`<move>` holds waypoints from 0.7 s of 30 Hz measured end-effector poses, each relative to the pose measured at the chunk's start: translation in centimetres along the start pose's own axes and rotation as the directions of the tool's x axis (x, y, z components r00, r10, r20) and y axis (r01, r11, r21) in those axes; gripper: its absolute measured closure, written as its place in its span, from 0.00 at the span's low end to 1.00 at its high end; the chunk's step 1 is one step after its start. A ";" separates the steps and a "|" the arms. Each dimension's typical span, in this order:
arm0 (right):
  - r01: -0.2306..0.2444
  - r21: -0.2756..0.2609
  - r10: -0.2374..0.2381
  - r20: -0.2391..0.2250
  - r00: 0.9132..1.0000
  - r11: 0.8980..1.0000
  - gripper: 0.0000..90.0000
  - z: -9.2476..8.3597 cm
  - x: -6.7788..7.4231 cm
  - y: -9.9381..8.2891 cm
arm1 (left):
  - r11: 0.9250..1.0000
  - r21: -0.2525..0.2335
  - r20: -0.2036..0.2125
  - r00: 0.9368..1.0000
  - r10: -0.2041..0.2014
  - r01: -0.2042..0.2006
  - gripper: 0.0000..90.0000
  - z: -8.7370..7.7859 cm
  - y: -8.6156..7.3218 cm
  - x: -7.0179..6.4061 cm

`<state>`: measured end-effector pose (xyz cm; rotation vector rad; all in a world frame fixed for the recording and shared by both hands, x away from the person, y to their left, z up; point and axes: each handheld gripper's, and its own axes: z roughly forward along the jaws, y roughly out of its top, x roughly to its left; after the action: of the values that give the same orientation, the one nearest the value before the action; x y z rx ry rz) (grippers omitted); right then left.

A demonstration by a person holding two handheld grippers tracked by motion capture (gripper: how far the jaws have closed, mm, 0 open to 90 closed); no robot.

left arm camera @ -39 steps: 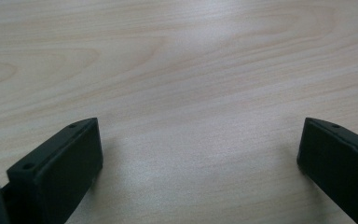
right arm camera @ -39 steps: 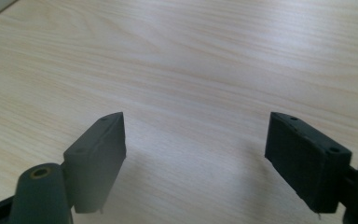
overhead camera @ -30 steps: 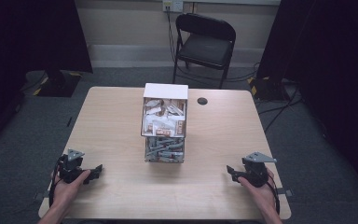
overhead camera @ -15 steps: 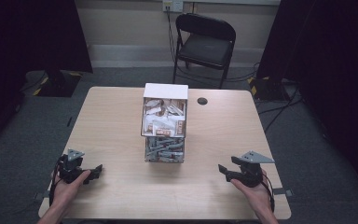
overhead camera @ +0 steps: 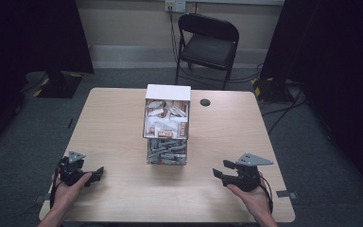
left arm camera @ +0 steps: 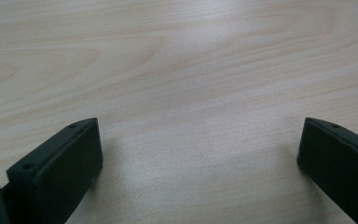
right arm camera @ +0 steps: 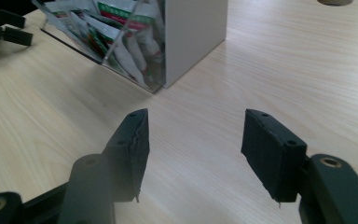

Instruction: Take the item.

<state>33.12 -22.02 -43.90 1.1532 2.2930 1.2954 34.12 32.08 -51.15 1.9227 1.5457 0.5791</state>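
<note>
My right claw (overhead camera: 220,173) hangs just above the table (overhead camera: 123,123), on the near right side of the clear box (overhead camera: 167,125), well apart from it. Its jaws stand half apart with nothing between them but bare wood; they have just been closing. In the right gripper view (right arm camera: 191,140) the box (right arm camera: 135,42) sits ahead and to the left of my jaws, its clear slanted front showing white packets with green print (right arm camera: 121,28), its white side wall turned my way. My right hand (overhead camera: 253,198) wraps the claw's body from behind, the grey three-cornered plate (overhead camera: 254,160) on top of it.

My left claw (overhead camera: 97,172) sits low at the near left side of the box, also well apart from it. In the left gripper view (left arm camera: 198,154) its jaws stand wide, with only pale wood grain between them. My left hand (overhead camera: 68,189) grips it near the table's front edge.

From above, the box stands at the middle of the table, between my two claws and farther from me than either. It has a white top, an upper part stuffed with white and brown packets (overhead camera: 166,118) and a lower part of grey ones (overhead camera: 166,152). A small dark round hole (overhead camera: 205,102) marks the table just to the right of the box's far end. Beyond the box, off the table's far edge, stands a black folding chair (overhead camera: 208,45).
</note>
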 end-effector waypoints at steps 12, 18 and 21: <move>0.071 -0.017 -0.072 -0.082 0.994 0.997 0.48 1.5 3.0 2.8 | 1.000 -0.001 0.005 1.000 0.002 -0.002 0.00 0.0 0.0 0.1; 0.091 -0.025 -0.094 -0.146 0.985 0.996 0.50 3.4 4.7 4.0 | 1.000 -0.002 0.006 1.000 0.003 -0.003 0.00 0.0 0.0 0.1; 0.101 -0.028 -0.104 -0.171 0.980 0.995 0.52 4.2 5.3 4.4 | 1.000 -0.001 0.005 1.000 0.003 -0.003 0.00 0.0 0.0 0.1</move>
<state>34.29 -14.29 -41.89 0.9361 2.4199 1.4248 34.09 32.14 -51.16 1.9245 1.5397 0.5760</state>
